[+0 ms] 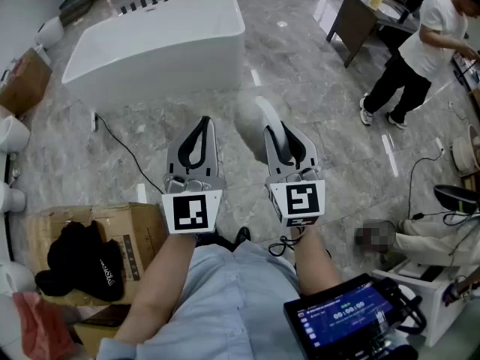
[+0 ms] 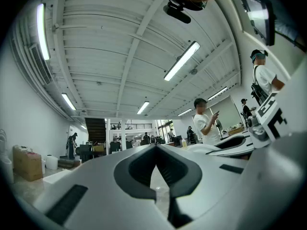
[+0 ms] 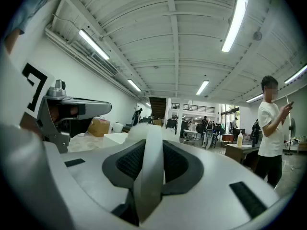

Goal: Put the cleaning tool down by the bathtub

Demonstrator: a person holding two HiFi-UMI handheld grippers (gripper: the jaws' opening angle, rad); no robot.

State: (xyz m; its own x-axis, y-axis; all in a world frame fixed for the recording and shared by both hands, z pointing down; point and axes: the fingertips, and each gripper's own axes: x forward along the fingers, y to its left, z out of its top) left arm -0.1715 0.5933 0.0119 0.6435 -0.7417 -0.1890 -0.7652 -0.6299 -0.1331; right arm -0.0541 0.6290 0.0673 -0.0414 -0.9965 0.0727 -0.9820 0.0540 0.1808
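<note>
Carry step judged in hand: cleaning tool (image 1: 257, 117) is clamped in right gripper (image 1: 283, 147), held above floor (image 1: 315, 96) just near-right of the far-left bathtub (image 1: 157, 43), left gripper (image 1: 196, 137) shut empty; next, lowering beside the tub and release are likely needed.

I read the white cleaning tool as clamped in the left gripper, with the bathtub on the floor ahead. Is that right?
Not quite: the cleaning tool is clamped in the right gripper, not the left. The right gripper view shows its white handle between the jaws, while the left gripper is closed on nothing. The bathtub is on the floor ahead, as you said.
</note>
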